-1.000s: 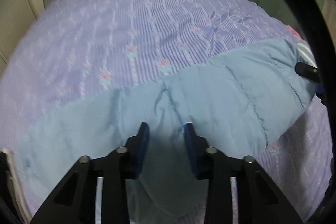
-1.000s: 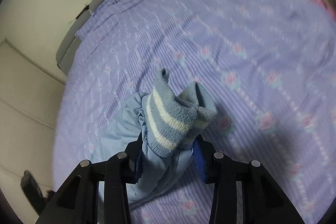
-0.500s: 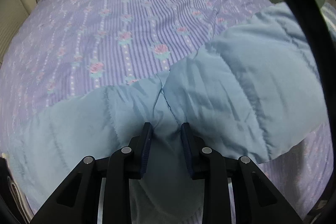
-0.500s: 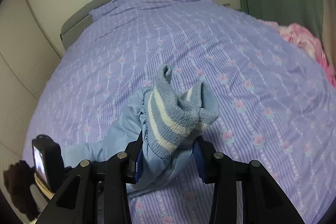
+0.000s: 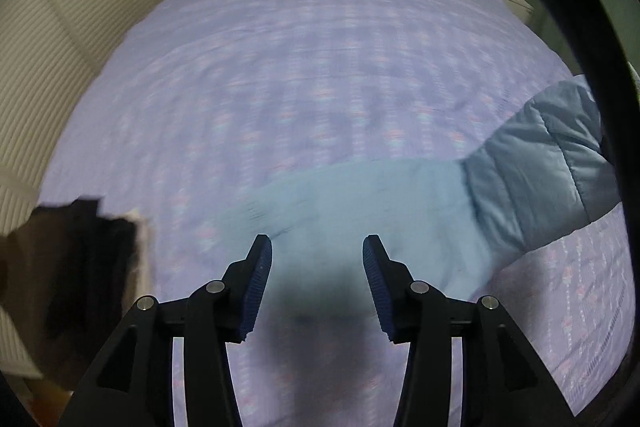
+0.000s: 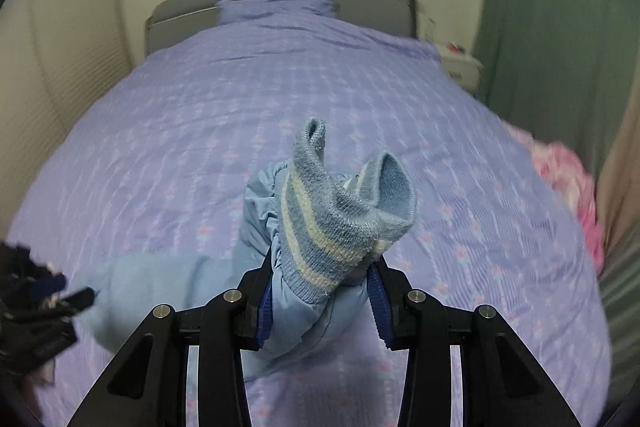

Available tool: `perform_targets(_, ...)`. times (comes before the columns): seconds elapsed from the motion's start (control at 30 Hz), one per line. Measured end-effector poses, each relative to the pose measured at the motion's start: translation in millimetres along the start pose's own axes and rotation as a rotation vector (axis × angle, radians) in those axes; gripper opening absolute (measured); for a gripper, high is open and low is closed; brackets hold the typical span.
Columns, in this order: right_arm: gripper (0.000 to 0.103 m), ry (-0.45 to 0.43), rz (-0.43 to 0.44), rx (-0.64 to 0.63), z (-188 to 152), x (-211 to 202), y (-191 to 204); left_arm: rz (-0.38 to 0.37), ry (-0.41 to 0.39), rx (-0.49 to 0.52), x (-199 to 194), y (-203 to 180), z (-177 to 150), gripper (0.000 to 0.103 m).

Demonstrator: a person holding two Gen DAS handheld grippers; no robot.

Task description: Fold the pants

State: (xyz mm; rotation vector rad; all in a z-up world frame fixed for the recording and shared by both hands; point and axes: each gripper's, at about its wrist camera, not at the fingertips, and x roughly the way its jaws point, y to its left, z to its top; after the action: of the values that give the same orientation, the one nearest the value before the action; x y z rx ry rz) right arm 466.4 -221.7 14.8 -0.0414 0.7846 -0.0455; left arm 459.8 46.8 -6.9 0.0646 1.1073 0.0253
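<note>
Left gripper lets go as padded pants lie across the bed [image 5: 312, 75]

The pale-blue pants [image 5: 384, 203] rest there; left gripper [image 5: 317, 259], clamped a moment ago, now has jaws apart, while right gripper [image 6: 320, 273] holds the striped cuffs [image 6: 340, 203], ready to fold.

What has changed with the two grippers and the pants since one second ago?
The left gripper has opened, let go of the pants and pulled back. The right gripper stays shut on the striped cuffs, still lifted over the purple bed cover.
</note>
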Motion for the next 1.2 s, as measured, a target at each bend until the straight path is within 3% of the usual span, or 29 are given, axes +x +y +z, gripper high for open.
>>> perform_targets(0.17, 0.041, -0.020, -0.007, -0.177, 0.0, -11.5, 84.4, -0.026, 0.033, -0.088, -8.3, 54.7, -19.3, 0.047)
perform_targets(0.37, 0.041, 0.020, 0.031, -0.339, -18.0, -3.8, 171.8, -0.017, 0.029, -0.084, -10.7, 89.7, -31.5, 0.047)
perform_targets(0.6, 0.041, 0.099, 0.029, -0.456, -49.1, 27.5, 239.9, -0.008, 0.047, -0.114, -4.5, 130.4, -52.6, 0.047)
perform_targets(0.83, 0.062, 0.182, 0.123, -0.458, -69.5, 38.5, 271.5, -0.002, 0.075, -0.131, 4.5, 151.8, -58.6, 0.047)
perform_targets(0.93, 0.064, 0.202, 0.151, -0.443, -74.3, 38.6, 274.7, 0.007, 0.067, -0.128, 5.8, 157.8, -55.6, 0.047)
perform_targets(1.2, 0.068, 0.233, 0.433, -0.262, -53.3, 5.8, 247.3, -0.004, -0.006, -0.140, -6.5, 158.6, -39.4, 0.050)
